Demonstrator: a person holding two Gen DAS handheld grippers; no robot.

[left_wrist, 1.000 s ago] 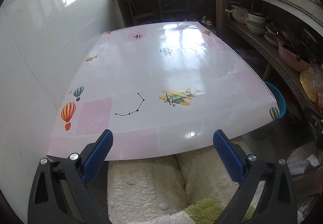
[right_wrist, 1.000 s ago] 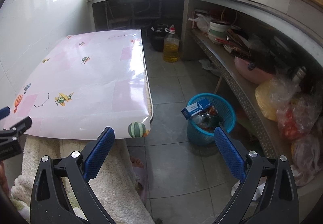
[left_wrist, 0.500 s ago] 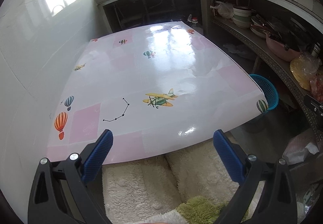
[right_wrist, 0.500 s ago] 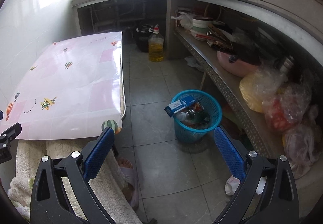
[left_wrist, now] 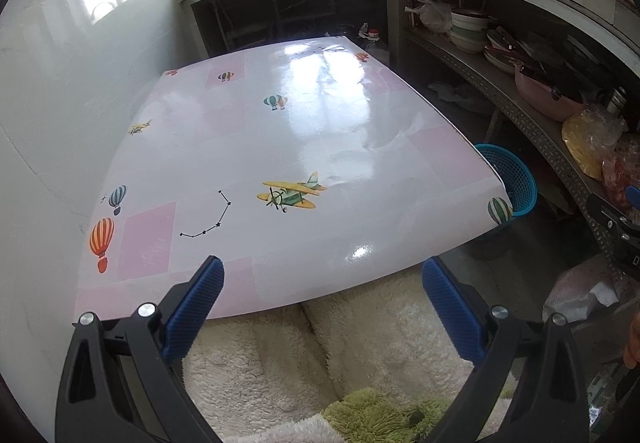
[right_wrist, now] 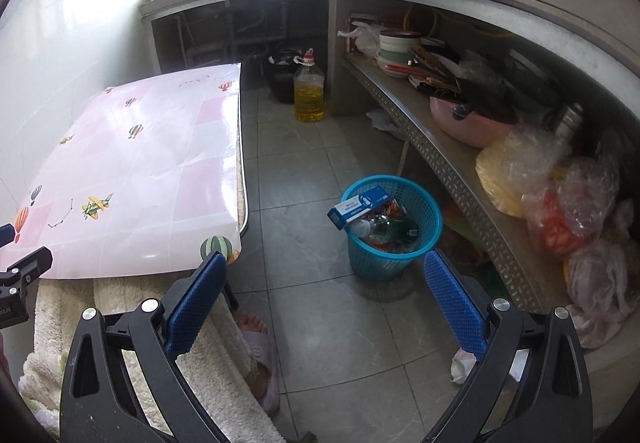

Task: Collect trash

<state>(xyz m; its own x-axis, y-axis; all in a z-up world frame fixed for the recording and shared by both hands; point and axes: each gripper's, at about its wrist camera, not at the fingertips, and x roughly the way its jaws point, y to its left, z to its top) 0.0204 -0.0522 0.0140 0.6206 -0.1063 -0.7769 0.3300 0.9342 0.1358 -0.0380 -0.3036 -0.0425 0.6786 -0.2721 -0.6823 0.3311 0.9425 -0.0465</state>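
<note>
A blue plastic basket (right_wrist: 394, 227) stands on the tiled floor right of the table; it holds a blue-and-white box (right_wrist: 358, 207), a bottle and other trash. Its rim also shows in the left wrist view (left_wrist: 510, 179) past the table's right edge. My right gripper (right_wrist: 324, 283) is open and empty, held above the floor near the basket. My left gripper (left_wrist: 320, 291) is open and empty over the table's near edge. The table (left_wrist: 280, 147) has a glossy pink-and-white cover with balloons and a plane; nothing lies on it.
A low metal shelf (right_wrist: 452, 163) along the right wall carries bowls, a pink pan and plastic bags. An oil bottle (right_wrist: 309, 91) stands on the floor at the back. A crumpled white scrap (right_wrist: 462, 361) lies on the floor by the shelf. A fluffy cream blanket (left_wrist: 320, 343) and a slippered foot (right_wrist: 256, 347) are below.
Both views have drawn back and risen a little; the table and the basket sit lower and further in. Both grippers have stayed open and empty.
</note>
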